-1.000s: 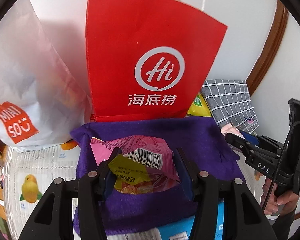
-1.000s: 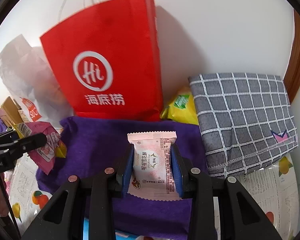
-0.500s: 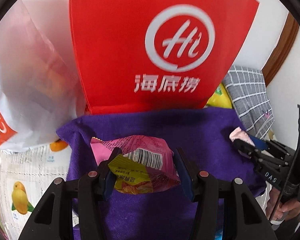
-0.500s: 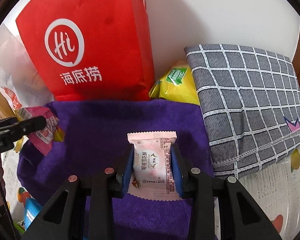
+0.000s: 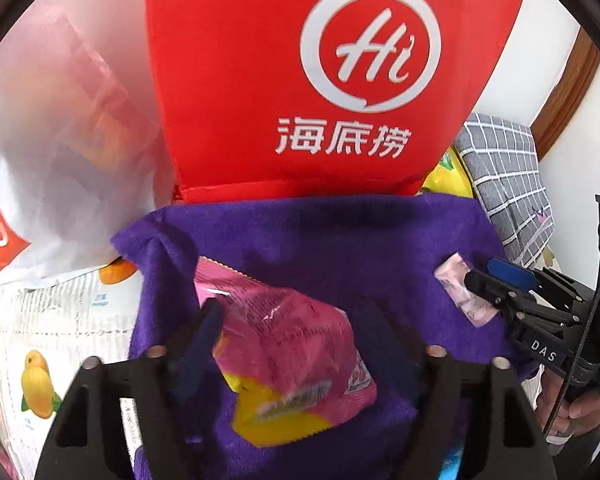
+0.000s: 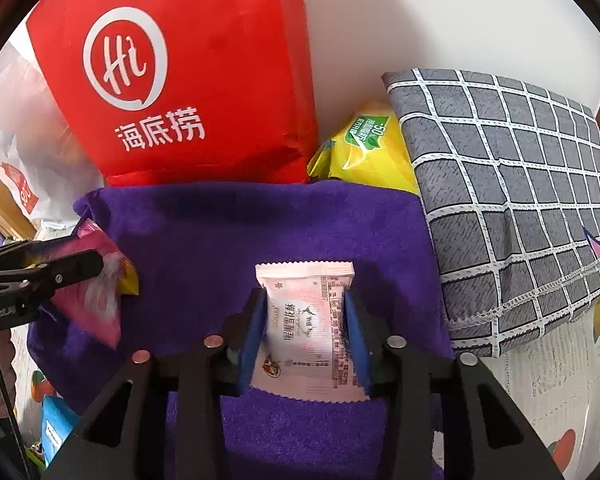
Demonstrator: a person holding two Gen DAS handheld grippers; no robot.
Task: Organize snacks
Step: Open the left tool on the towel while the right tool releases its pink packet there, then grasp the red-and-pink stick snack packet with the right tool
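My left gripper (image 5: pixel 296 328) stands wide open over the purple towel (image 5: pixel 340 236). A pink and yellow snack bag (image 5: pixel 288 352) lies blurred between its jaws, touching only the left finger. It also shows in the right wrist view (image 6: pixel 96 284) beside the left gripper (image 6: pixel 60 268). My right gripper (image 6: pixel 306 320) is shut on a pale pink snack packet (image 6: pixel 308 328) just above the towel (image 6: pixel 240 232). The left wrist view shows that packet (image 5: pixel 464 296) in the right gripper (image 5: pixel 484 284).
A red paper bag (image 5: pixel 320 80) stands behind the towel. A white plastic bag (image 5: pixel 52 140) is at the left, a grey checked cushion (image 6: pixel 520 200) at the right, a yellow packet (image 6: pixel 364 152) between bag and cushion. A fruit-print tablecloth (image 5: pixel 52 336) lies under everything.
My left gripper has opened wide and let go of the pink and yellow bag, which tips down onto the towel. Both grippers moved forward toward the red bag. The right grip is unchanged.
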